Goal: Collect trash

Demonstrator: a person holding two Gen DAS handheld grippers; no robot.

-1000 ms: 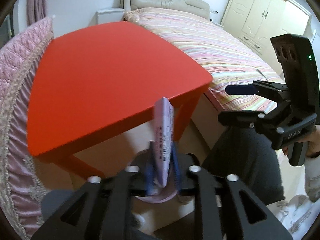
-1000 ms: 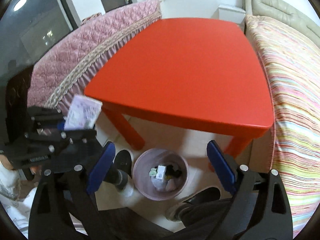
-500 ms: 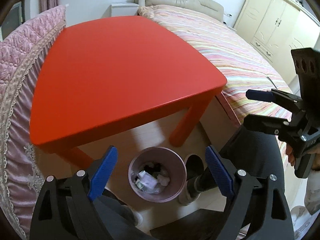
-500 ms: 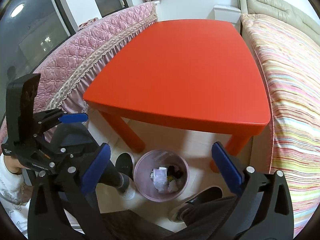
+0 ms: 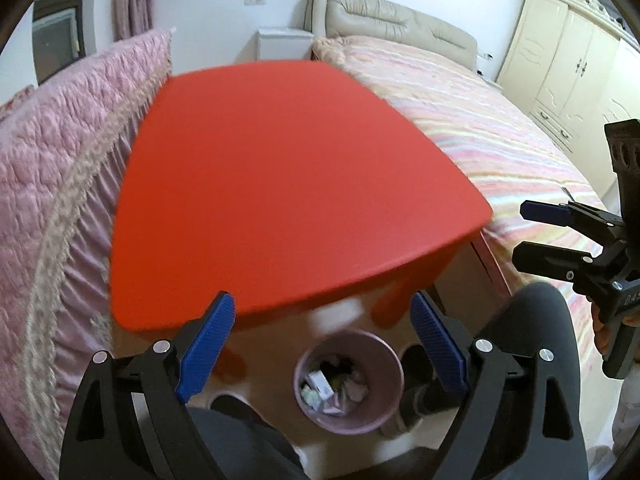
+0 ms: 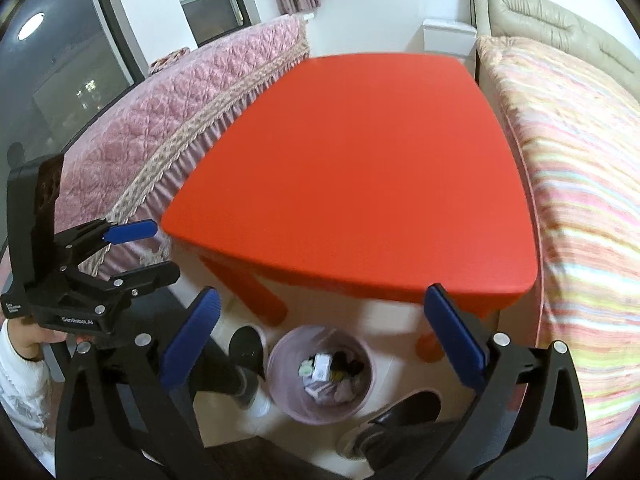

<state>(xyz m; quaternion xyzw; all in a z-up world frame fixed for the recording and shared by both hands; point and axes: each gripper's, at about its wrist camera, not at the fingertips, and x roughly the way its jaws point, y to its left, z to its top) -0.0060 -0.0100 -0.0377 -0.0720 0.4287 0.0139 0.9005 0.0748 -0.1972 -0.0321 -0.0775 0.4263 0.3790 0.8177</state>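
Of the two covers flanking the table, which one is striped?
The right cover, between the table and the beige headboard, has pastel stripes. The left cover is plain pink and quilted.

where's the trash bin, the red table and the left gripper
trash bin [image 6: 362, 404], right wrist view, near rim
red table [image 6: 360, 168], right wrist view, bare top
left gripper [image 5: 320, 344], left wrist view, midway between its open fingers
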